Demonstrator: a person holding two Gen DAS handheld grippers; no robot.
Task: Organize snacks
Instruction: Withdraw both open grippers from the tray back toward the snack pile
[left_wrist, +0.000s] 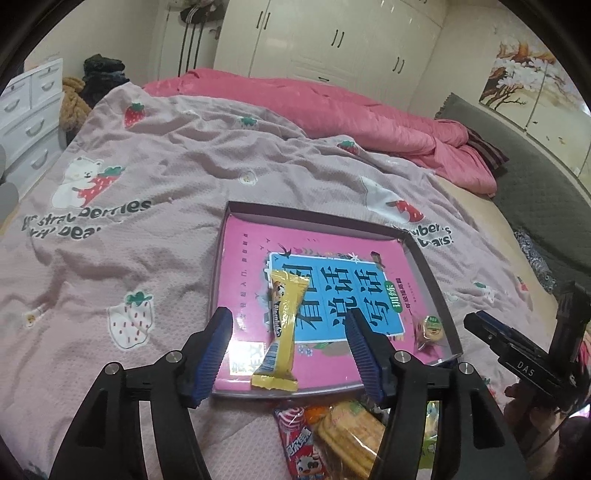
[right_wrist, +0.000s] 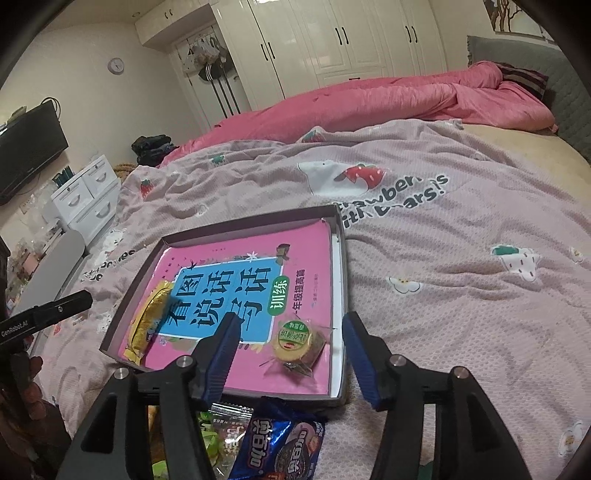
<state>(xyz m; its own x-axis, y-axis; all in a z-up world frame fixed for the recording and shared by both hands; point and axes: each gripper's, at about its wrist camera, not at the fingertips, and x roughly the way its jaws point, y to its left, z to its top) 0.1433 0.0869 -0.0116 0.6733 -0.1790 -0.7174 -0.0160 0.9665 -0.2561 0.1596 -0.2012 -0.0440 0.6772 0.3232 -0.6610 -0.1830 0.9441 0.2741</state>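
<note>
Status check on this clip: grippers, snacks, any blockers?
Left gripper and right gripper open, empty. Yellow bar and round cake lie in tray. More snack packets wait outside; nothing blocking.

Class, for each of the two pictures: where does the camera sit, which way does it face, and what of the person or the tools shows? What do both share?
Left wrist: on the left gripper, facing down at the yellow snack bar; right gripper at right edge.
Right wrist: on the right gripper, facing the round biscuit; a hand at left.
Shared: tray, pink book, bed.
</note>
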